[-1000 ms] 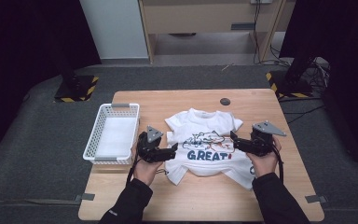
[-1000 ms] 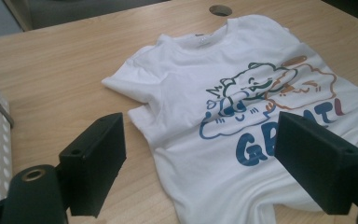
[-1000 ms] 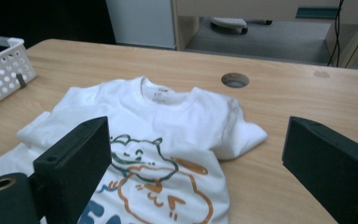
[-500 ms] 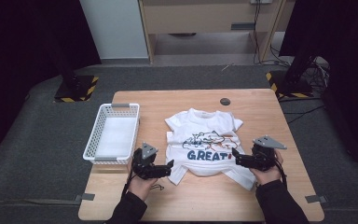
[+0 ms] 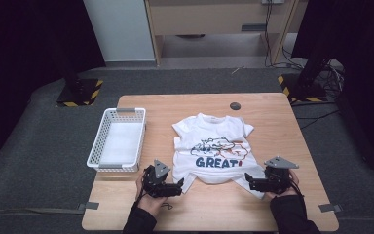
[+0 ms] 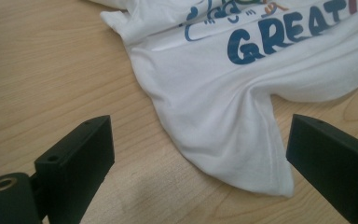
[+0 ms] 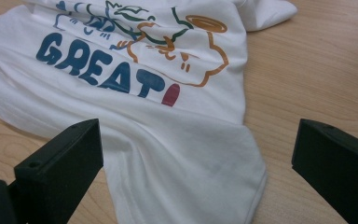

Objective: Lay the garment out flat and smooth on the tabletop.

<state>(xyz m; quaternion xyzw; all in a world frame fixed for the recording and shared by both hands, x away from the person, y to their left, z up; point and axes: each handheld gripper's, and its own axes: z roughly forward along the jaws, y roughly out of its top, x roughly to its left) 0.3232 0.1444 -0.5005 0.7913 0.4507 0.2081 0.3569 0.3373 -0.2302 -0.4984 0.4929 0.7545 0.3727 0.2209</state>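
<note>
A small white T-shirt [image 5: 209, 134] with a cloud drawing and the blue word "GREAT!" lies face up on the wooden table [image 5: 268, 126], its lower hem rumpled. My left gripper [image 5: 179, 187] is low at the hem's left corner. Its jaws have just been opening and stand wide, with the corner of the T-shirt [image 6: 223, 140] on the wood between them, untouched. My right gripper [image 5: 249, 184] is at the hem's right corner, open. The fold of the T-shirt [image 7: 191, 158] lies between its jaws, apart from both.
A white plastic basket [image 5: 97, 146] sits at the table's left edge, just beyond my left hand. A small dark disc [image 5: 235, 106] lies near the far edge. Bare wood runs along the near edge and to the right of the shirt.
Both hands have drawn back toward the near edge and sunk lower, from beside the print to the hem's two corners. The shirt has stayed put.
</note>
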